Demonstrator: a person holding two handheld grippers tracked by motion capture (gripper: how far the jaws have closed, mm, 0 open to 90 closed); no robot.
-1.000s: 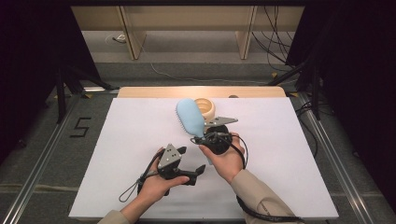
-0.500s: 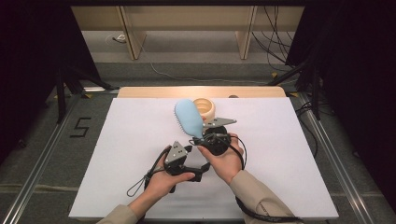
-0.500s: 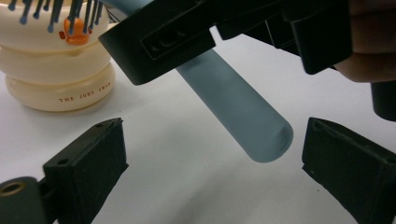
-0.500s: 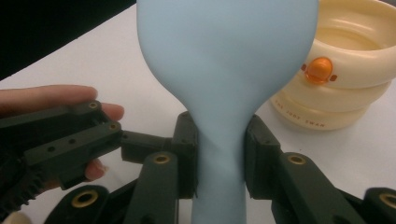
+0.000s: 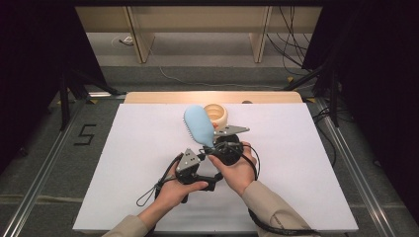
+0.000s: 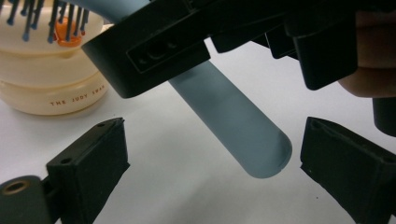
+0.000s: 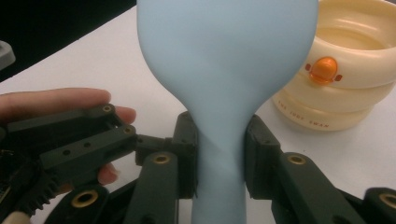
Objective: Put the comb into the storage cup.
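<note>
A light blue hairbrush (image 5: 198, 124) tilts up over the white table, bristles toward the left. My right gripper (image 5: 214, 143) is shut on its narrow neck (image 7: 219, 154), one pad pressing each side. The round end of the handle (image 6: 252, 144) hangs between the jaws of my left gripper (image 6: 215, 140), which stands open with a gap on both sides of the handle. In the high view the left gripper (image 5: 203, 160) sits just below and left of the right one.
A cream ring-shaped container (image 5: 217, 114) with an orange knob (image 7: 323, 70) stands just behind the brush head. The white sheet (image 5: 123, 163) covers the table, whose wooden back edge (image 5: 163, 97) lies beyond. Dark floor and cables surround it.
My left gripper has edged right and up toward the end of the brush handle. The right gripper and the brush have stayed in place.
</note>
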